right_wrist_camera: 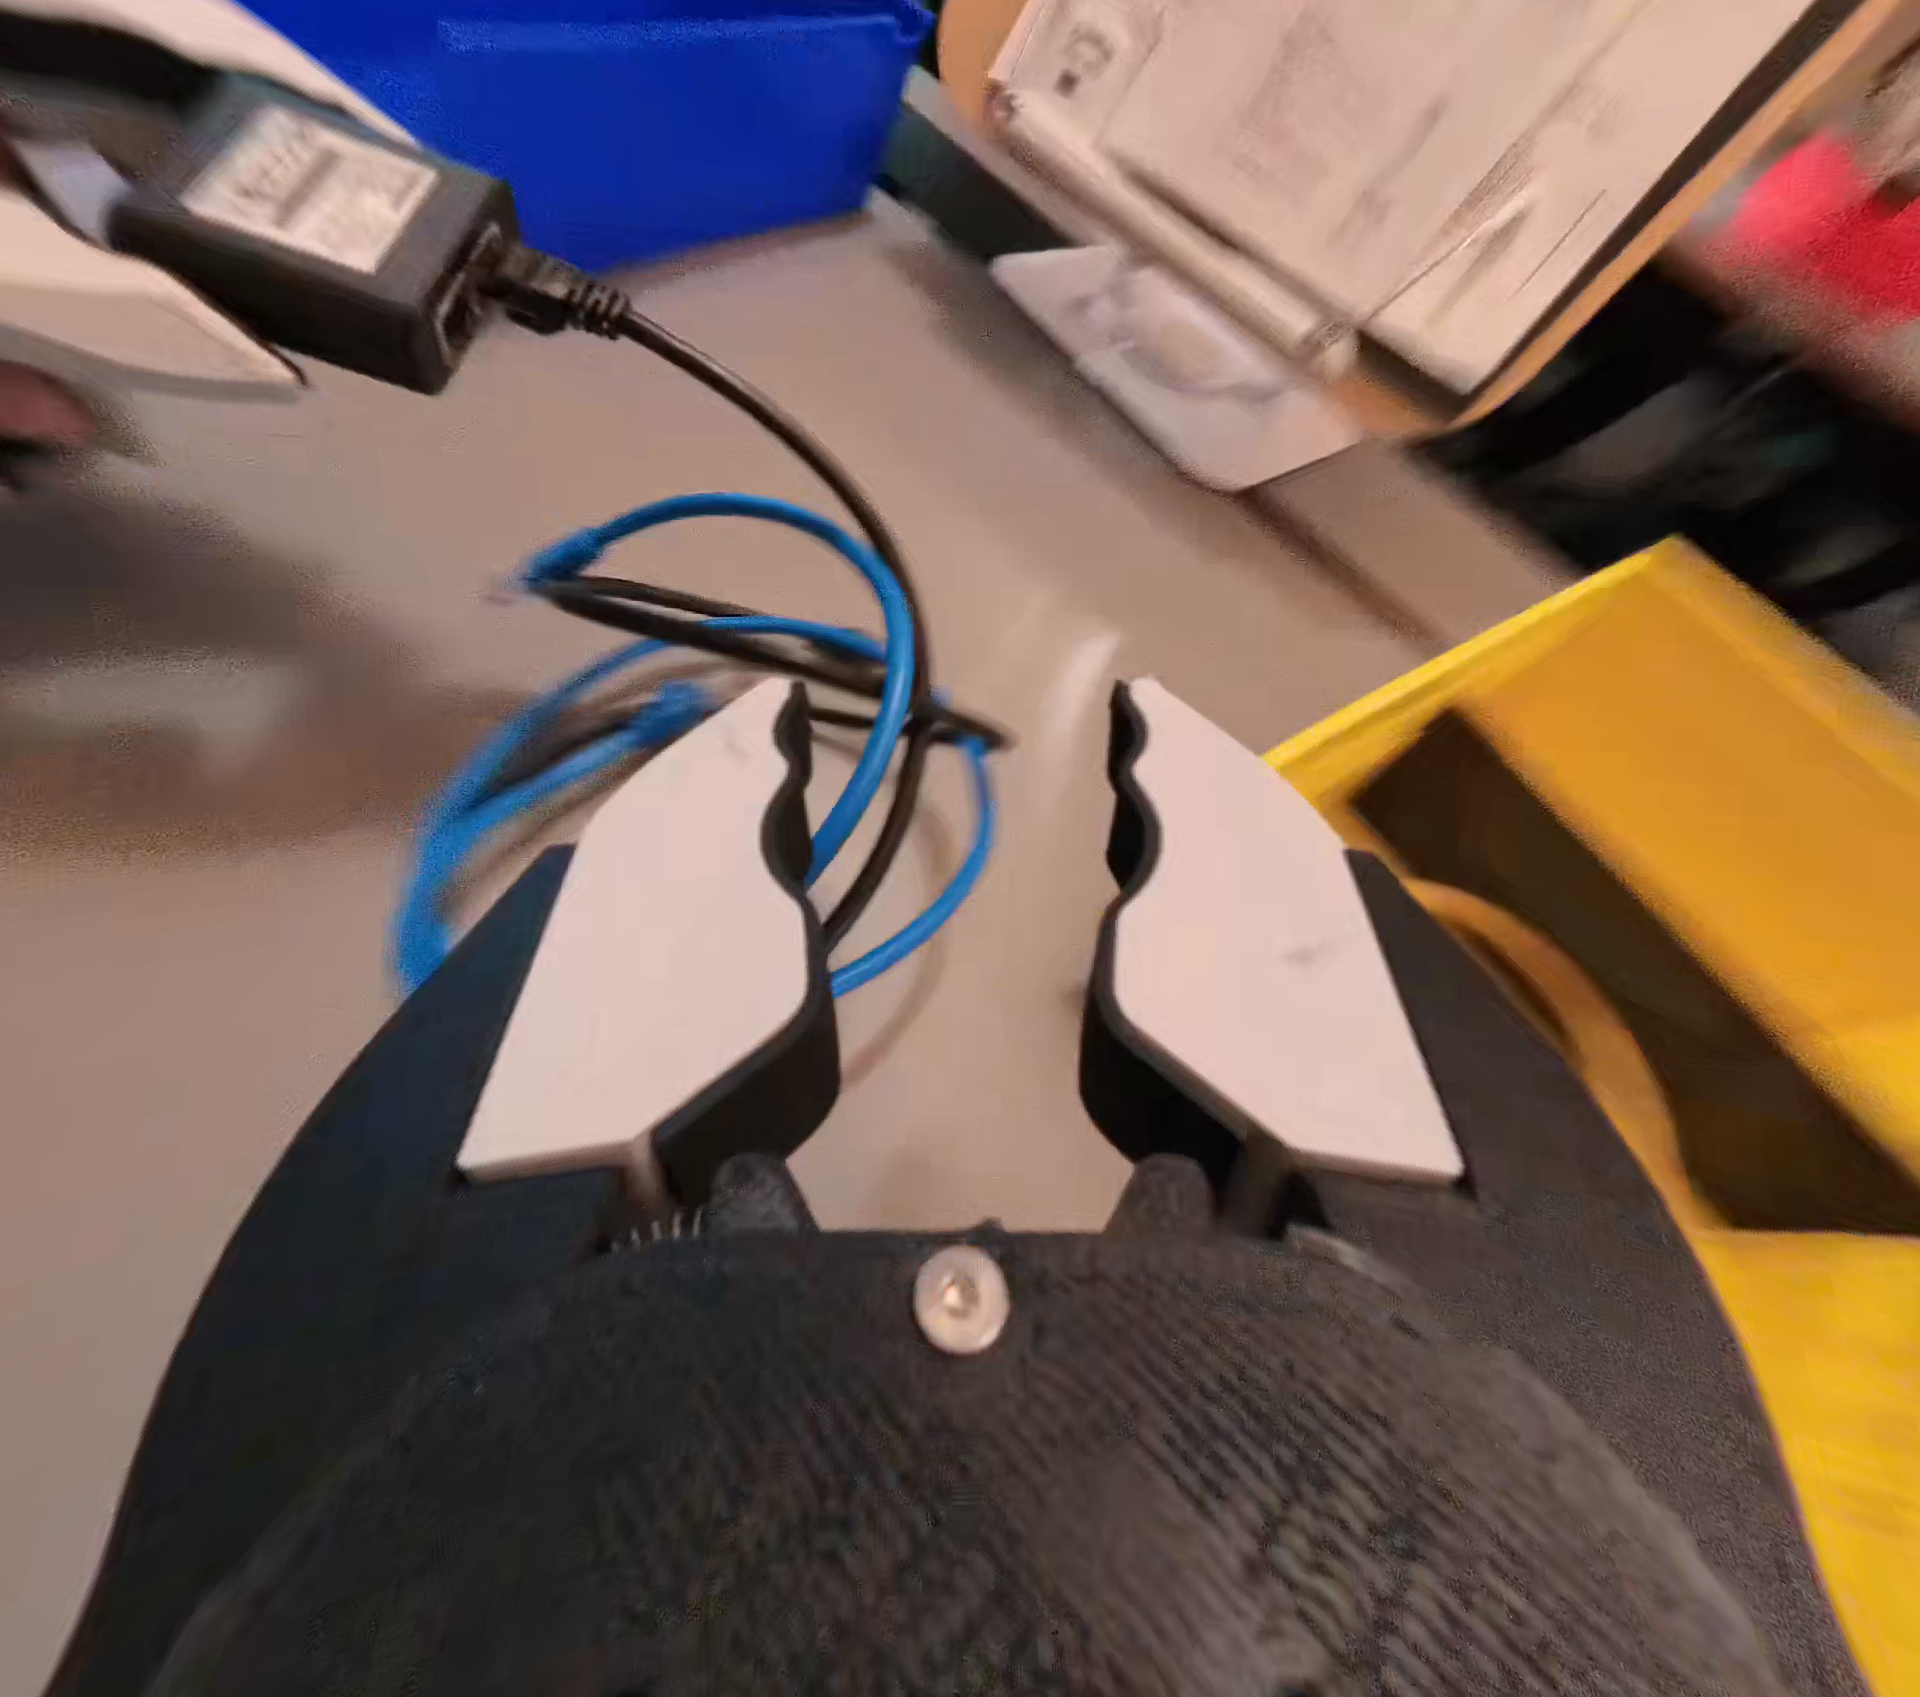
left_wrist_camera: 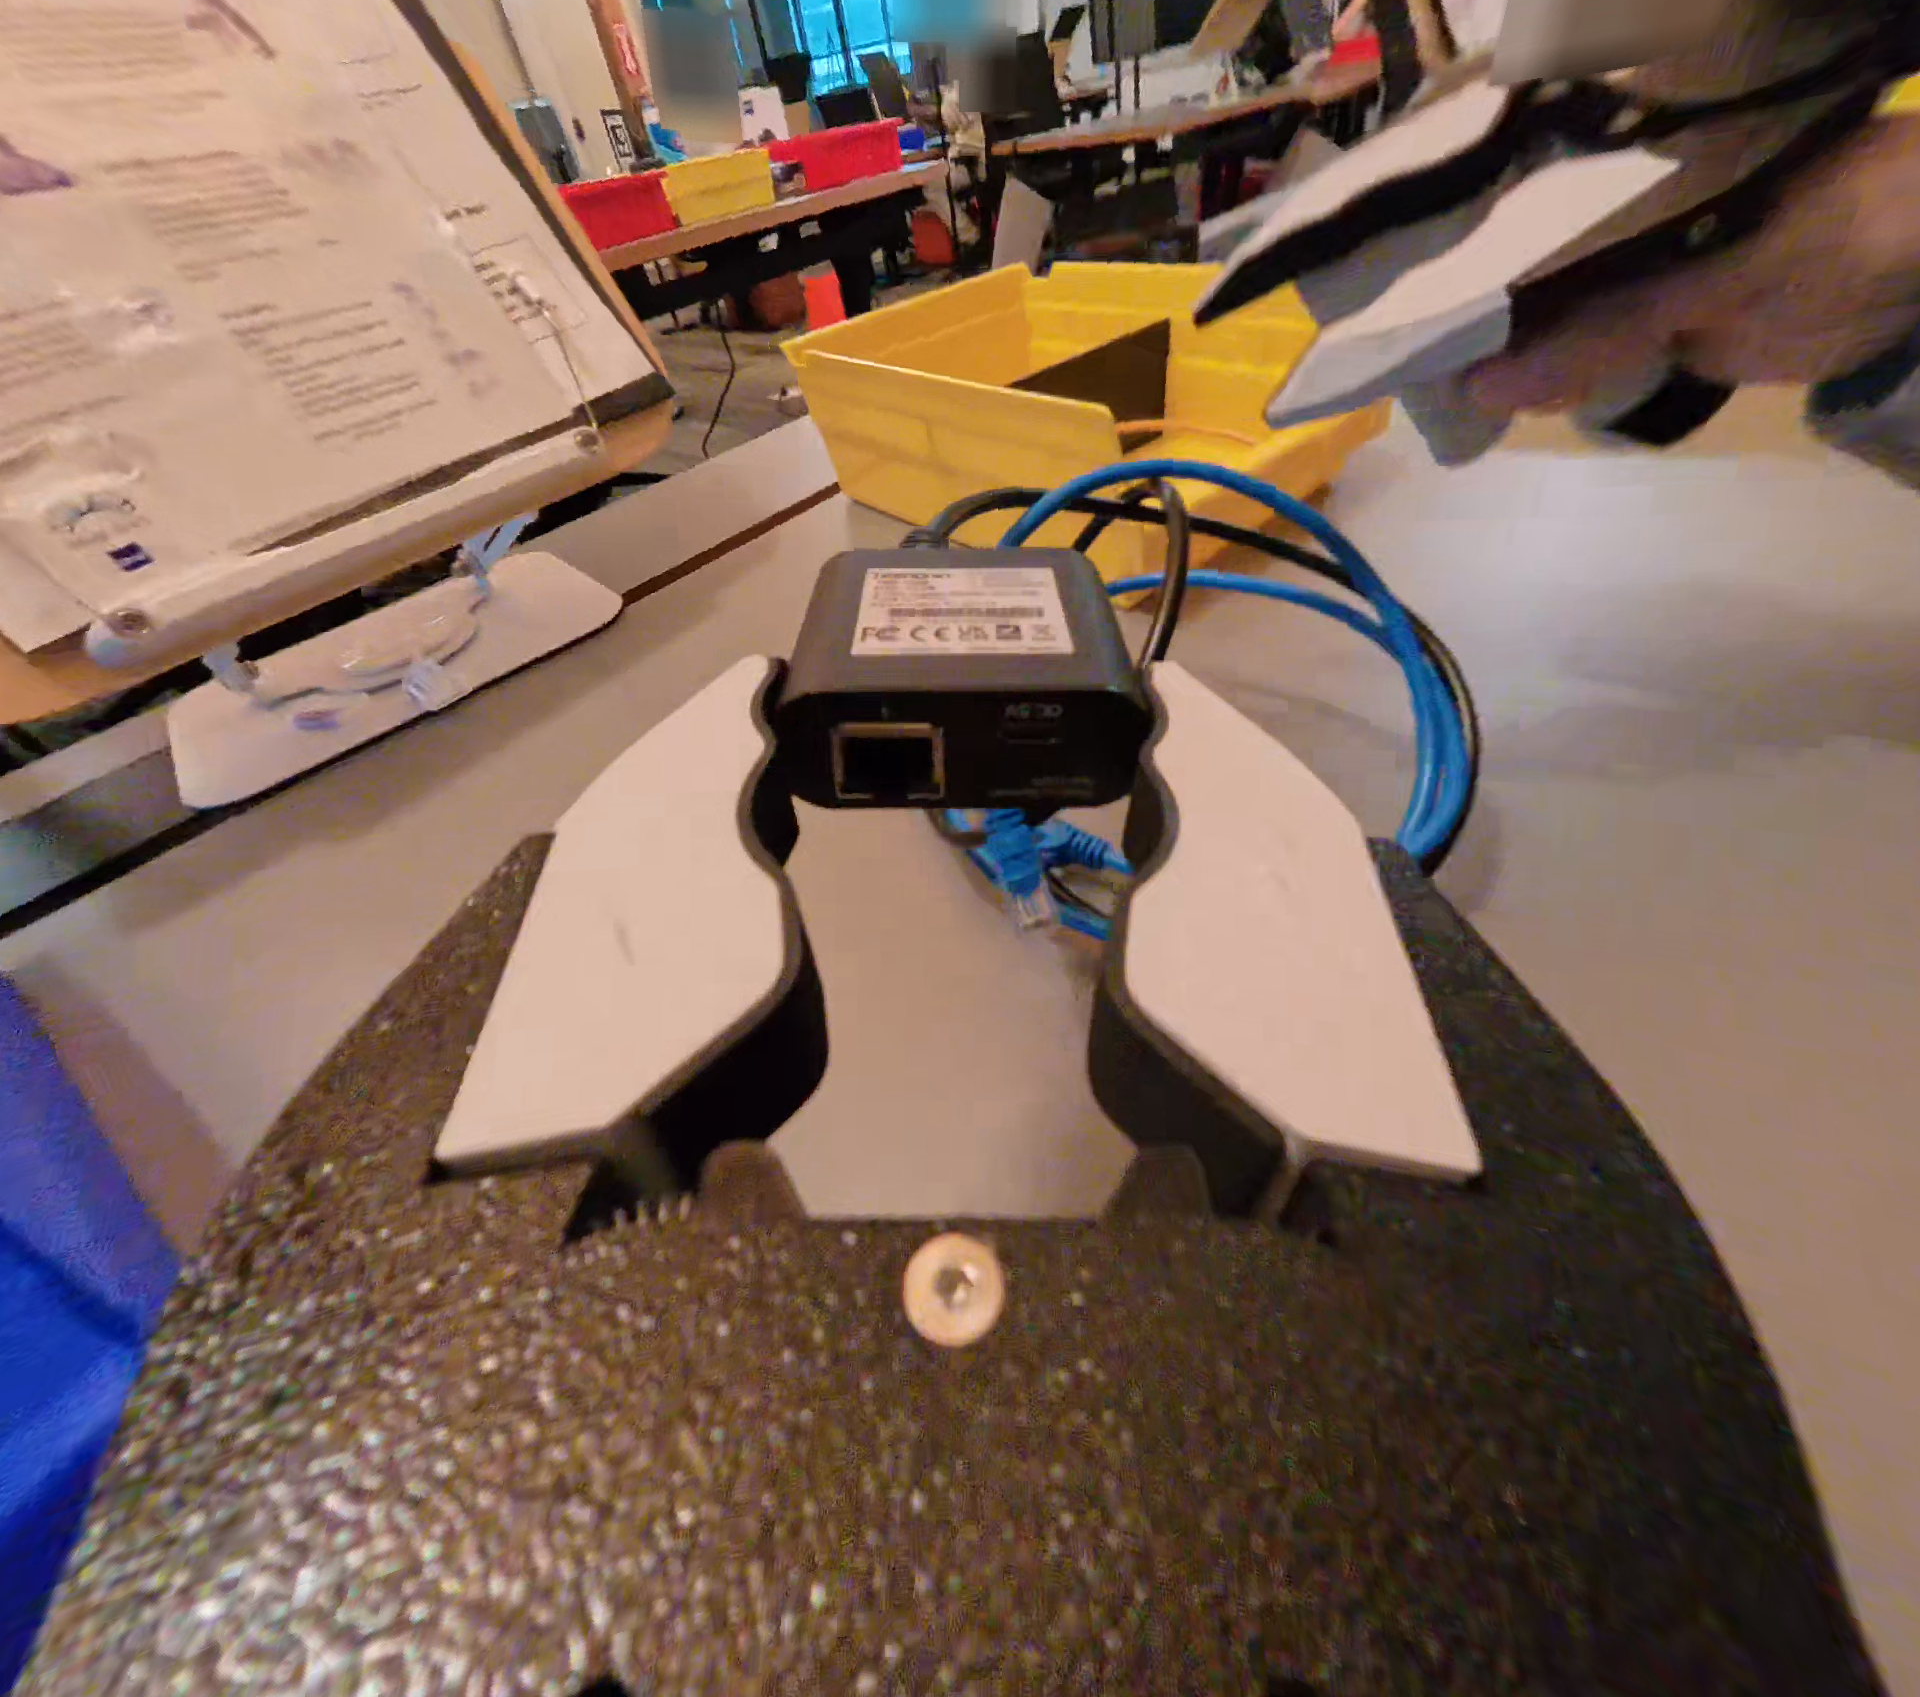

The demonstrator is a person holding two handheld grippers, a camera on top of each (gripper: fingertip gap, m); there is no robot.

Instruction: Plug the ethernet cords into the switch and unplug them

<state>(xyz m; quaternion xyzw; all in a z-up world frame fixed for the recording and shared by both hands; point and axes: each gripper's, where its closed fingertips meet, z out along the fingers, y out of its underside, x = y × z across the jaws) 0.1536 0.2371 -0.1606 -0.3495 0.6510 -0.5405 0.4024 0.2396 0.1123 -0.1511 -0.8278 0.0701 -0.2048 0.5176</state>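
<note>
The switch [left_wrist_camera: 961, 691] is a small black box with a white label on top. Its near face shows an empty port. A black cord [right_wrist_camera: 790, 442] is plugged into its far end. The blue cords [left_wrist_camera: 1382, 660] lie coiled on the table, apparently unplugged.

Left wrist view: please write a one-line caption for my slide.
Left gripper clamps the black switch, its ethernet port empty, above a loose blue ethernet cord.

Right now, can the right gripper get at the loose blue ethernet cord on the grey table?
Probably yes. The right gripper is open and empty, right above the coiled blue ethernet cord; only the black cable from the small black switch, held by the left gripper, crosses it.
</note>
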